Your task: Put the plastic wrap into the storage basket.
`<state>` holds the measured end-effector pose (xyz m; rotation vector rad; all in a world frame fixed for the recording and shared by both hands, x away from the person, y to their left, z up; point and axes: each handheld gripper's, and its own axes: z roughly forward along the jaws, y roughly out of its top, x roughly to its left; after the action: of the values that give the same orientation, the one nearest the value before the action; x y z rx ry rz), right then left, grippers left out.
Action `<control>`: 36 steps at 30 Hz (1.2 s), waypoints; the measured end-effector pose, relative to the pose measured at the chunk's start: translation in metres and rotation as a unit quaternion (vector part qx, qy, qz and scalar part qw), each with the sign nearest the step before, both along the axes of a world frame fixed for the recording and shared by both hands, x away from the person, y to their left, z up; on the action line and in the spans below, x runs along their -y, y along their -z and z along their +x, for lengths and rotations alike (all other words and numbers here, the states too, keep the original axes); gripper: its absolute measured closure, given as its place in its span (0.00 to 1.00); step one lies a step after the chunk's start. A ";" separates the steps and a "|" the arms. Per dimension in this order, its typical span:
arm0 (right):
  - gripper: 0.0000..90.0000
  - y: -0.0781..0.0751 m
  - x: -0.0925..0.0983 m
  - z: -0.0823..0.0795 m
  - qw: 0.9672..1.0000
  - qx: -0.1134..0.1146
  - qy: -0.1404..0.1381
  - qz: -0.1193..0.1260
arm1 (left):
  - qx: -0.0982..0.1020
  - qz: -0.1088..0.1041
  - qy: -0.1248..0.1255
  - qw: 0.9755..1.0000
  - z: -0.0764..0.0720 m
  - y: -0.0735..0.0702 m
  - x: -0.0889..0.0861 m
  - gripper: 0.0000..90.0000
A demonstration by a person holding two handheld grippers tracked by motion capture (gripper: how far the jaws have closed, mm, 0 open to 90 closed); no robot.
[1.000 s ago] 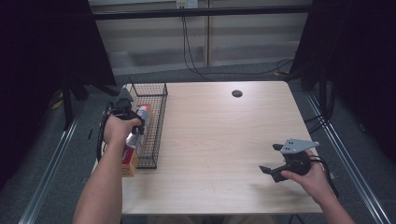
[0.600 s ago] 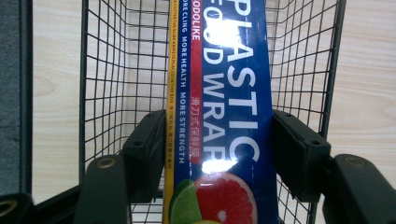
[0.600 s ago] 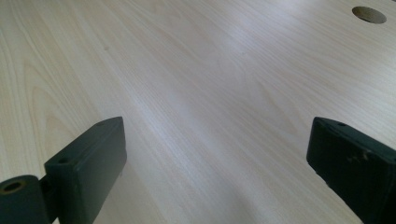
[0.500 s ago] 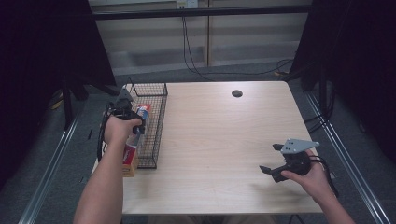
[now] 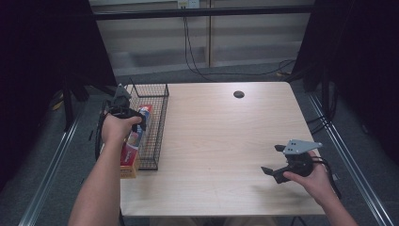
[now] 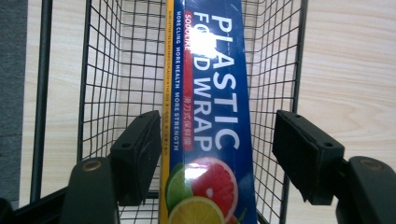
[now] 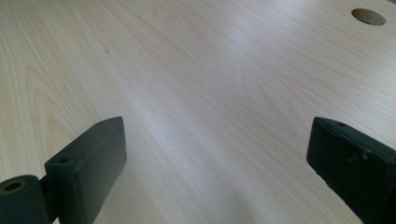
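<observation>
Our left gripper (image 6: 212, 154) has just been opening its jaws, and the long blue cardboard box of plastic food wrap (image 6: 210, 116) stands between them with a gap on either side, so we judge this a release, not a grip. We see the box lying lengthwise in the narrow black wire basket (image 5: 157, 123) at the table's left edge, one end poking out toward us over the basket's near wall, likely because it is longer than the basket. Our right gripper (image 5: 277, 165) hovers with jaws wide apart and nothing between them, low above the pale wooden table (image 5: 221, 136), well away from the basket, seemingly parked out of the way.
</observation>
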<state>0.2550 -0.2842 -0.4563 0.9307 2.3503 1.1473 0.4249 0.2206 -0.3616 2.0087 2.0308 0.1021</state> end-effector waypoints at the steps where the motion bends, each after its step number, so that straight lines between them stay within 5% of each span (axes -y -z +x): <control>1: 0.05 0.000 0.000 0.000 1.000 0.000 0.000 0.000 | 0.000 0.000 0.000 1.000 0.000 0.000 0.000 0.37; 2: 0.05 0.000 0.000 0.000 1.000 -0.001 0.001 -0.001 | 0.000 -0.022 -0.001 1.000 -0.001 -0.003 0.001 0.36; 7: 0.05 0.001 -0.001 0.000 1.000 -0.001 -0.001 -0.002 | 0.004 -0.034 0.010 0.999 -0.001 -0.007 0.006 0.31; 36: 0.05 0.001 -0.001 0.000 1.000 -0.001 -0.001 0.000 | 0.025 -0.074 0.066 0.995 -0.007 -0.026 0.033 0.16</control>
<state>0.2550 -0.2830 -0.4569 0.9290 2.3544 1.1471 0.4178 0.1876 -0.3358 2.0195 1.8146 -0.0239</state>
